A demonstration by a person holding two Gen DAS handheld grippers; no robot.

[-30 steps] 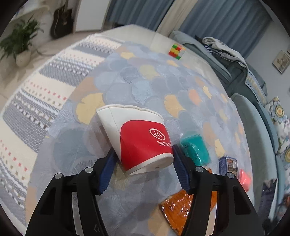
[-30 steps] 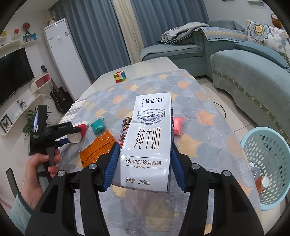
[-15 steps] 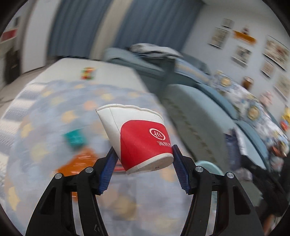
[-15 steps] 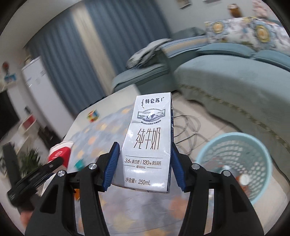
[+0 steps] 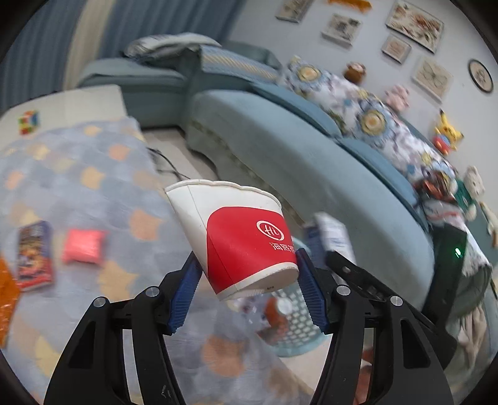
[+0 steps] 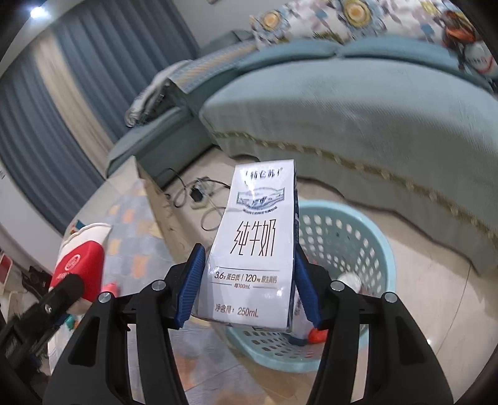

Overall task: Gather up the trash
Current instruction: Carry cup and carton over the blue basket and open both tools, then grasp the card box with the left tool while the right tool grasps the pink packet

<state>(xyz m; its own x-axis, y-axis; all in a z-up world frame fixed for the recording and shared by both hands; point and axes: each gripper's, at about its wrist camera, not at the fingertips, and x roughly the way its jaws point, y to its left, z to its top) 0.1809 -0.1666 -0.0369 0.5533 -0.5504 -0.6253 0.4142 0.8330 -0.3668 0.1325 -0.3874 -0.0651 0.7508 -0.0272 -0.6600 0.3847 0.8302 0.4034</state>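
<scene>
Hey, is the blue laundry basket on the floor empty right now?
No, the light blue basket already has items in it, including a bottle with a white cap lying at the bottom.

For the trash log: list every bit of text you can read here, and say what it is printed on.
"纯牛奶" on the milk carton.
"3.6g 蛋白质 | 120mg 原生高钙", "每100mL": same carton.
"净含量: 250mL": carton, bottom.
Carton's top brand line and the banner under its picture: too blurred.
"Ht" in an oval, on the paper cup.
Characters under the logo: only "海底" legible.
Small print on the cup's base: too small.
Blue packet on the table: blurred.

A home living room: blue sofa (image 5: pixel 311 162), curtains (image 6: pixel 46 102), framed pictures (image 5: pixel 414 18).
</scene>
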